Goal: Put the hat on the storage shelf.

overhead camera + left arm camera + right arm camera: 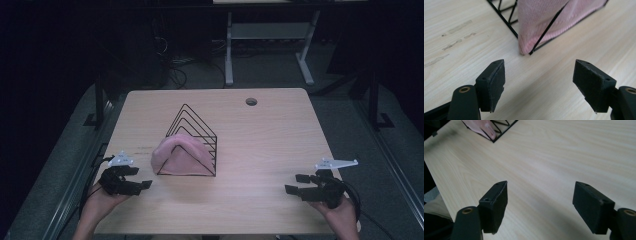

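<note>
A pink knitted cloth lies draped over the front wires of a black wire rack in the middle of the wooden table. My left gripper rests low near the table's front left, just left of the cloth, open with nothing between its fingers. In the left gripper view the cloth's corner hangs close ahead of the jaws. My right gripper is at the front right, far from the rack, open and empty. In the right gripper view the rack and cloth sit at the top left.
A round cable hole sits near the table's far edge. Beyond the table stand the white legs of another desk on a dark floor. Bare wood stretches between the rack and my right gripper.
</note>
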The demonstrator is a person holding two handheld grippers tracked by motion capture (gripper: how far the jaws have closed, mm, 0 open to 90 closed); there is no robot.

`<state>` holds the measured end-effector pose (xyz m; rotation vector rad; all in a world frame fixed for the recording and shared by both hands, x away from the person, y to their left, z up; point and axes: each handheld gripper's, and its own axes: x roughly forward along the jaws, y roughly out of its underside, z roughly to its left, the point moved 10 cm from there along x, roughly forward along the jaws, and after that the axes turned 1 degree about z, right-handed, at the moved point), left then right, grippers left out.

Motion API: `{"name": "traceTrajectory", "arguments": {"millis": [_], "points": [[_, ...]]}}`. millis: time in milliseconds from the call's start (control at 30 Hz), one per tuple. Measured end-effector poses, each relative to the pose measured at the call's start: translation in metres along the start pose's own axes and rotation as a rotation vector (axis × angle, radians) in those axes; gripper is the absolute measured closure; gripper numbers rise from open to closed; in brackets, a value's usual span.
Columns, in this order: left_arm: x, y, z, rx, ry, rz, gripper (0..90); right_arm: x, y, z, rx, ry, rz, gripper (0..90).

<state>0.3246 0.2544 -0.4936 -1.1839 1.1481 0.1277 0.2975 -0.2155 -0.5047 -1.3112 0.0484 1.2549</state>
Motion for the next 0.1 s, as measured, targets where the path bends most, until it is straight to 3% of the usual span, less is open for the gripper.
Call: {"name": "traceTrajectory", "arguments": {"millis": [67,100], "points": [[-0.0009,-0.0009,-0.0036,-0.024,-0.014,-0.074,26.1,0.0021,0.0055,0.0052,-0.006,0.002,-0.003,26.8],[-0.0007,0.0003,-0.0051,-0.031,-0.019,-0.085,26.2,0.0026,0.0072,0.0081,-0.008,0.004,-0.007,26.8]]}}
